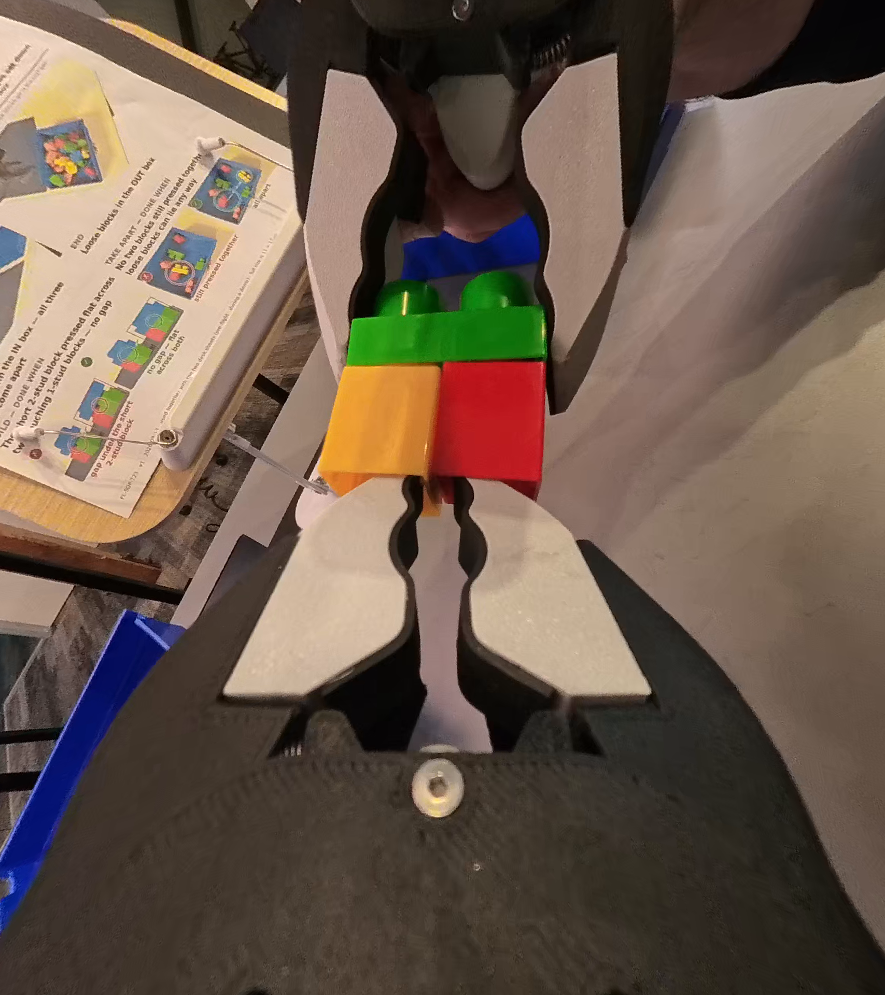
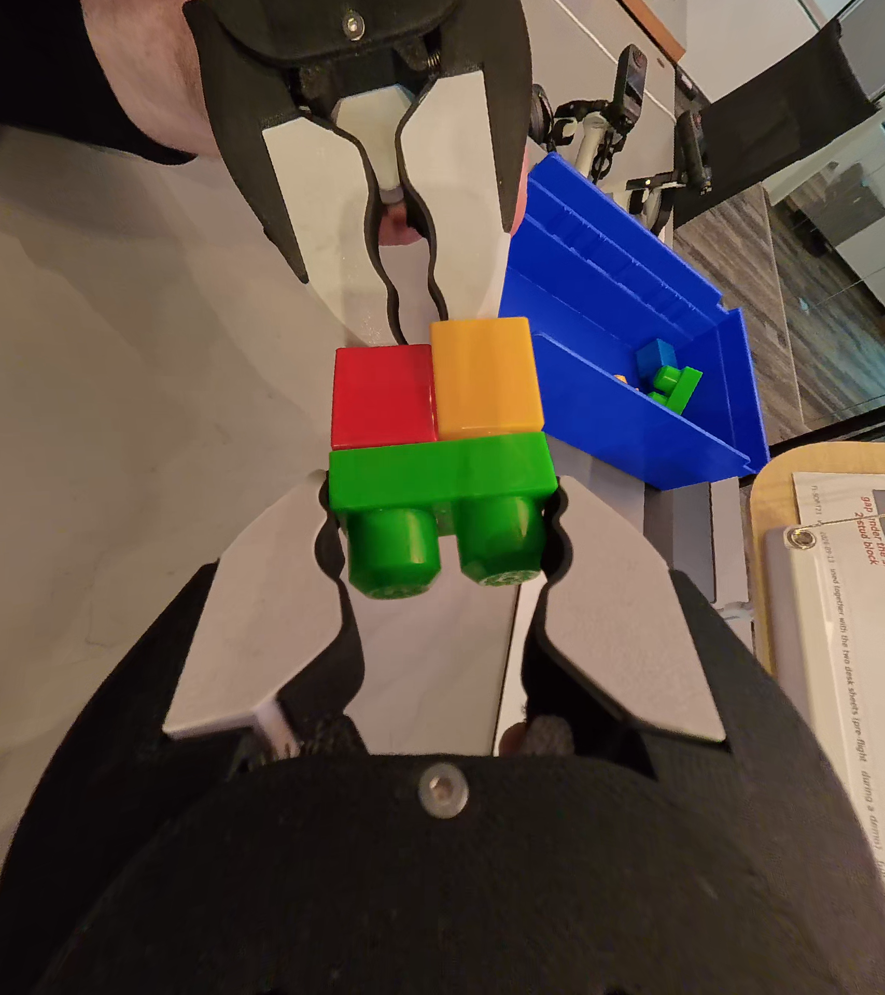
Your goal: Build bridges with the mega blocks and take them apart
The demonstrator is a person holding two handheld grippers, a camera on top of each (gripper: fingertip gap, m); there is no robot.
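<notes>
A bridge of three blocks is held in the air between both grippers. A green two-stud block (image 1: 445, 339) (image 2: 440, 468) spans an orange block (image 1: 381, 425) (image 2: 486, 377) and a red block (image 1: 488, 420) (image 2: 383, 396) that sit side by side. My left gripper (image 1: 436, 495) is shut narrowly on the adjoining bottom walls of the orange and red blocks; it also shows in the right wrist view (image 2: 418, 323). My right gripper (image 2: 443, 517) clamps the green block by its two short ends, with the studs pointing towards its camera; it also shows in the left wrist view (image 1: 448, 371).
A blue bin (image 2: 591, 269) lies to the right with a green block (image 2: 677, 385) and a blue block (image 2: 655, 355) inside. A blue bin edge (image 1: 79, 754) shows at lower left. An instruction sheet on a board (image 1: 79, 269) (image 2: 860, 646) lies beside the white table (image 1: 752, 484). Left and right tips are no more than a few centimetres apart.
</notes>
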